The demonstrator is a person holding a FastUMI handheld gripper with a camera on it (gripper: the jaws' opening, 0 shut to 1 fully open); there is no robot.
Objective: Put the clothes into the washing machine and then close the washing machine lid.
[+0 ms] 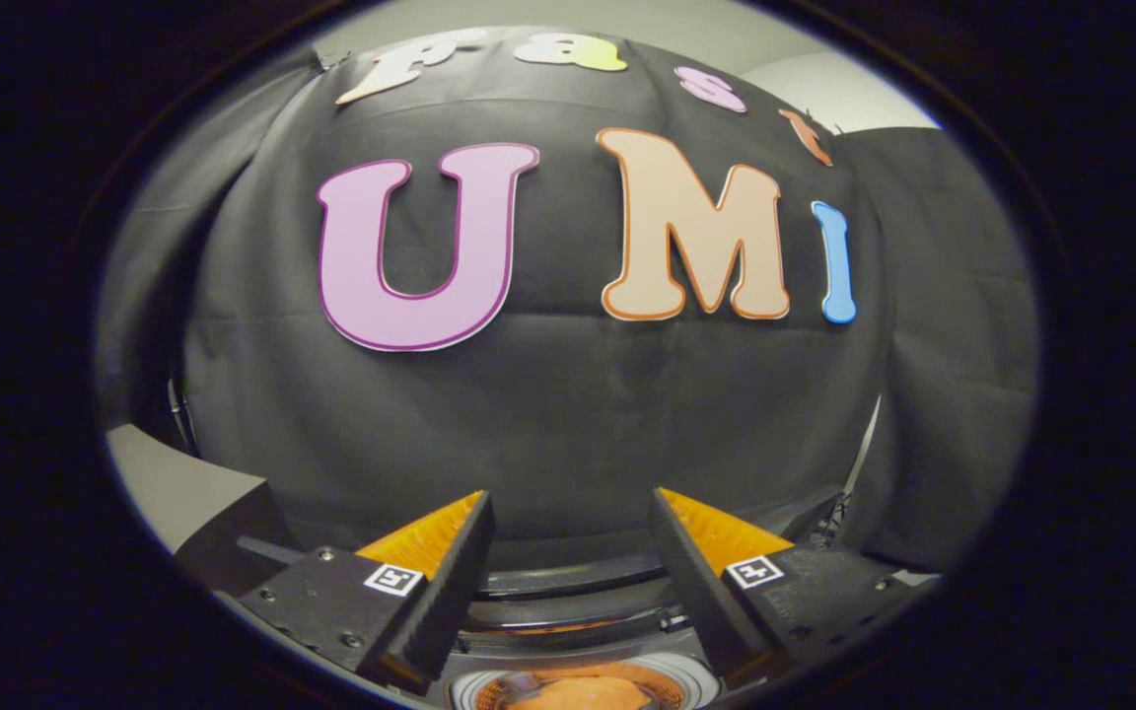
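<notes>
My gripper (570, 513) is open, its two fingers spread wide with nothing between them. It is raised and looks at the booth's black cloth wall. Below and between the fingers lies the washing machine (578, 602), seen from above as dark curved rims around a round white-ringed opening (578, 685). Inside that opening sits an orange piece of clothing (578, 695), partly cut off from sight. The lid cannot be told apart from the dark rims here.
A grey surface with a dark block-like corner (223, 518) stands to the left of the left finger. Thin cables or rods (854, 473) hang by the cloth wall beyond the right finger.
</notes>
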